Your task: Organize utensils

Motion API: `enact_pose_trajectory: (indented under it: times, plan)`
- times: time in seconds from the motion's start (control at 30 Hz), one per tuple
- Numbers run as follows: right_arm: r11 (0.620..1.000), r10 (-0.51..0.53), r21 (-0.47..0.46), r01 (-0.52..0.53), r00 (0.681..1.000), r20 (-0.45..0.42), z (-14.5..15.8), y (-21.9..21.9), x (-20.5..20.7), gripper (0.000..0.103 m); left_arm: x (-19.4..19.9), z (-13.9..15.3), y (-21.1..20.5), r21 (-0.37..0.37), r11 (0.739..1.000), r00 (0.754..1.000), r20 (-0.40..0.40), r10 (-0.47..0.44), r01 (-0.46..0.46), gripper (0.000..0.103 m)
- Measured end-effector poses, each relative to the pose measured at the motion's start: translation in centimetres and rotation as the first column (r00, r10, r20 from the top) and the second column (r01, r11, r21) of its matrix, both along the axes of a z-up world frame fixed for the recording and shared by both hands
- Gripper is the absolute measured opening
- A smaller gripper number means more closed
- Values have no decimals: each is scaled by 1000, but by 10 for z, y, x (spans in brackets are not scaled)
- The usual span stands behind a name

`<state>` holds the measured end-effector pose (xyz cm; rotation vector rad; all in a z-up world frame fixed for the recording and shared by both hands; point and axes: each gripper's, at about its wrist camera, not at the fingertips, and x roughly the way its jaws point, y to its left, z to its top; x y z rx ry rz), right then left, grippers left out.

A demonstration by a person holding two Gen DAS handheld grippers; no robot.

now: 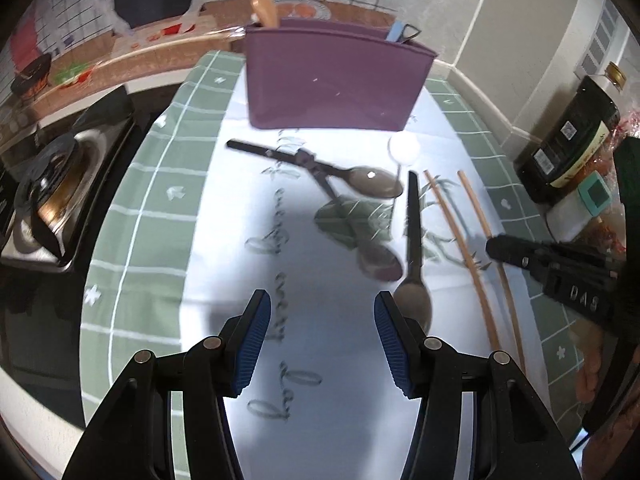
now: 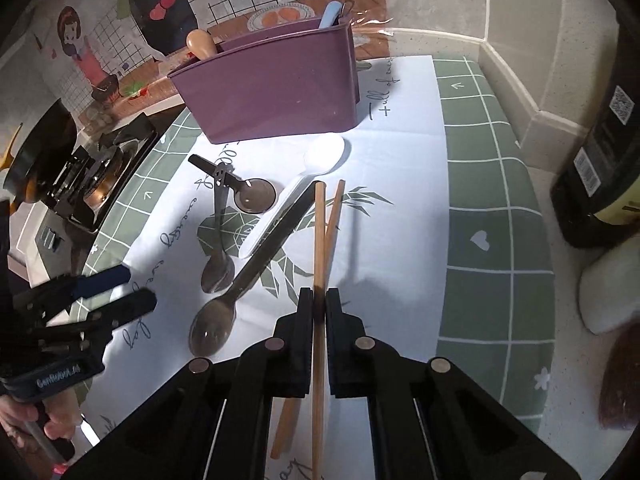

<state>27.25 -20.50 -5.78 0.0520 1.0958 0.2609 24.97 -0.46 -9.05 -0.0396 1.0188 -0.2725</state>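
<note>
Pinching one wooden chopstick [image 2: 319, 248] — right gripper [image 2: 319, 300] pressed together on it near the middle of its length, shaft running forward toward the purple utensil holder [image 2: 276, 92]. Second chopstick [image 2: 334, 210] lies on the tablecloth [image 2: 400, 208] beneath, crossing under the held one; whether the two touch I cannot tell.

Left gripper [image 1: 320, 320] spread wide, nothing between its blue pads [image 1: 252, 344], hovering low over the table near the bowl of a dark-handled metal spoon [image 1: 414, 300].

Still loose on the cloth: two more metal spoons [image 1: 372, 182], one crossed over the other, and a white spoon [image 2: 320, 156] just in front of the holder. The holder already carries a wooden handle [image 2: 202, 42] in one end and a pale blue handle [image 2: 330, 14] in the other.

Risks, as I judge them:
- Grip is a narrow pinch on a thin round stick. It could roll or pivot in the gripper, tip dropping, and then miss the holder's opening.
- Long free end ahead: a low swing may strike the holder's front wall, or sweep the white spoon lying in its path.
- Lifting could drag the second chopstick if they bear on each other, rolling it toward the table's edge.
- Holder looks light; a knock at the rim might tip it.
- The two grippers work close together; the left one reaching for the near spoon may cross the right's path.
</note>
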Motion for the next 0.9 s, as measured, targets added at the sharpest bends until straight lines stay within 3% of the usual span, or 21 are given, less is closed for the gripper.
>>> enact_pose_trajectory:
  times: [0.2,0.43,0.63,0.9]
  plan:
    - [999,-28,14,28,1000,-10,-1,-10,-7,6,10,1,-17,-65,996,998,-33,-59,56,55]
    - [997,-59,42,60,998,-29,-4,-25,-15,6,-1,-9,-60,-44,979,980,-28,-199,198,54]
    - [996,-74,54,76,997,-36,-7,-34,-22,6,-2,-14,-72,30,980,981,-1,-196,196,53]
    - [995,-69,63,71,997,-43,-9,-33,-26,6,-2,-21,-68,89,983,987,7,-162,161,33]
